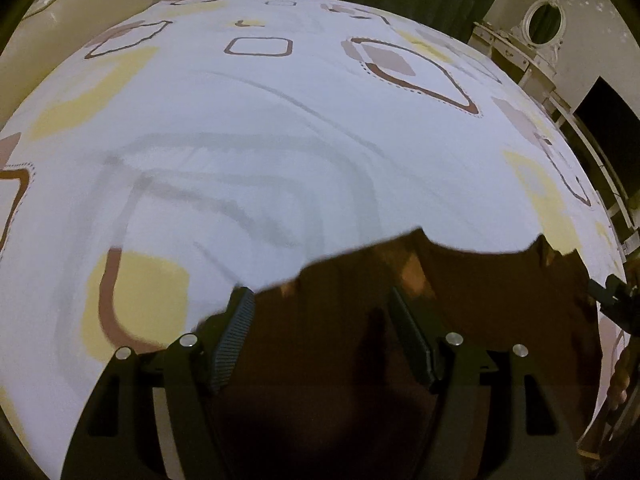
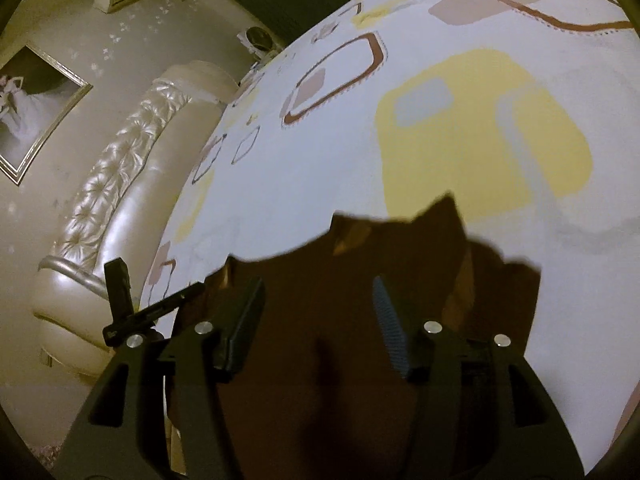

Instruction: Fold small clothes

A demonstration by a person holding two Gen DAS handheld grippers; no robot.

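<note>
A dark brown garment lies spread on the patterned bedsheet, with its ragged far edge just beyond my fingertips. My left gripper hangs over its left part, jaws open wide, and nothing is pinched between the ribbed pads. In the right wrist view the same brown garment fills the lower middle. My right gripper is open above it, and its pads stand apart from the cloth. A black part of the other gripper shows at the edge of each view.
The white sheet with yellow and brown squares stretches far ahead. A padded cream headboard borders the bed, with a framed picture on the wall behind it. A white dresser with an oval mirror stands past the bed's right edge.
</note>
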